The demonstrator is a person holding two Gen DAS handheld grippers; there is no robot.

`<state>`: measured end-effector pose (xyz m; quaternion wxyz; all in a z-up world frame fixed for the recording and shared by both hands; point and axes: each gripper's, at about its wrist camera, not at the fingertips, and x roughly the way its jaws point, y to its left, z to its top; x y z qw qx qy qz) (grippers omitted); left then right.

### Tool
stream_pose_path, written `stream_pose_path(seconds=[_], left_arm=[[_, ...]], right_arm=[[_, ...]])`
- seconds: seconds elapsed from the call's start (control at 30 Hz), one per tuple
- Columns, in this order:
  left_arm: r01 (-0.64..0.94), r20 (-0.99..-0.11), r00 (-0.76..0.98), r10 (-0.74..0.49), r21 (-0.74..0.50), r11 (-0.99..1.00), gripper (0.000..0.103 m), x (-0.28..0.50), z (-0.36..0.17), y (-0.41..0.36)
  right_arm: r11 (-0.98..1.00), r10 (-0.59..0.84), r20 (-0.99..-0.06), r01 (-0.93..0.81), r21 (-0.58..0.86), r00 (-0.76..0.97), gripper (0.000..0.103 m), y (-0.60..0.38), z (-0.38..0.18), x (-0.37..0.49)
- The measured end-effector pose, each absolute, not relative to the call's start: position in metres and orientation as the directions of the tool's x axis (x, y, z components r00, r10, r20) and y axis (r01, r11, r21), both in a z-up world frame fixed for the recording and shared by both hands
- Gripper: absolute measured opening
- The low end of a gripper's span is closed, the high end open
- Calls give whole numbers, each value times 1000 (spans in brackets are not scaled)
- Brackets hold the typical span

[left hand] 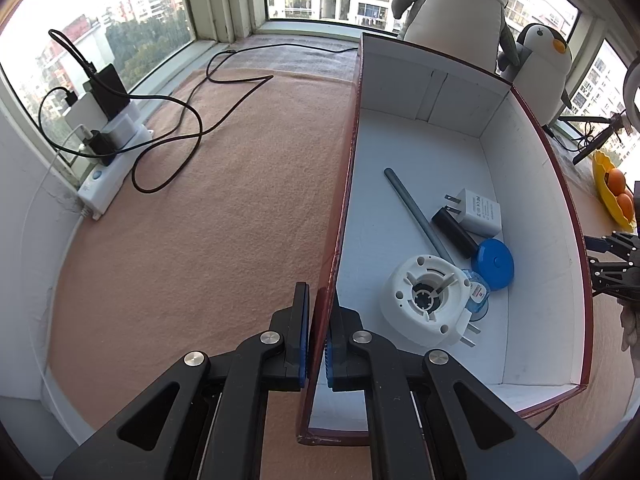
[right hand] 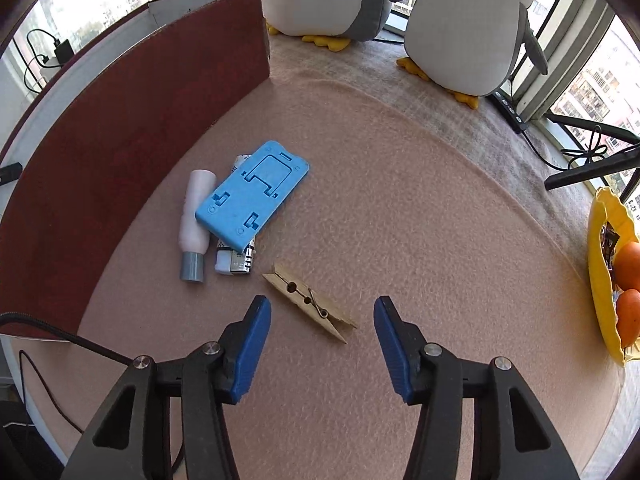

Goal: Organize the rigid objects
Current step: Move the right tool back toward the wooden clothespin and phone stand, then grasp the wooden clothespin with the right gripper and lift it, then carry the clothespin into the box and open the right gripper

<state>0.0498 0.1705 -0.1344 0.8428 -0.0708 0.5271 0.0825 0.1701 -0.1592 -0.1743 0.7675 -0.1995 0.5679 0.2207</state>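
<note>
My left hand-held gripper [left hand: 318, 340] pinches the box [left hand: 532, 216] by its left wall, pads pressed against it. My right hand-held gripper [right hand: 322, 344] stands spread, touching nothing; the wooden clothespin [right hand: 310, 304] lies on the table [right hand: 420, 220] between its fingers, toward 12 o'clock.

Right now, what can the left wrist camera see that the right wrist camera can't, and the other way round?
Only the left wrist view shows inside the box: a white round part, grey rod, white charger and blue disc. It also shows the left gripper shut on the box wall.

Only the right wrist view shows the wooden clothespin between the open right gripper, plus the blue plastic stand and white bottle.

Both show the box, two plush penguins and the yellow fruit dish.
</note>
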Motion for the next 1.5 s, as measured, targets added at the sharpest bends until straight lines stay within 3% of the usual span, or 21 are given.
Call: stream_pose_path(seconds=[0.3, 0.5, 0.93, 1.5], left_arm=[[-215, -901, 430, 64, -34, 976, 5, 50, -135, 170], [-216, -901, 429, 63, -34, 976, 5, 51, -135, 170], [-214, -902, 428, 56, -41, 976, 5, 52, -135, 172], [-215, -907, 419, 46, -50, 975, 5, 55, -137, 173]], right_arm=[[822, 114, -968, -568, -34, 224, 31, -154, -184, 180], [826, 127, -971, -564, -9, 202, 11, -153, -185, 178], [873, 148, -956, -488, 5, 255, 11, -164, -169, 159], [809, 335, -868, -584, 66, 367, 11, -93, -71, 137]])
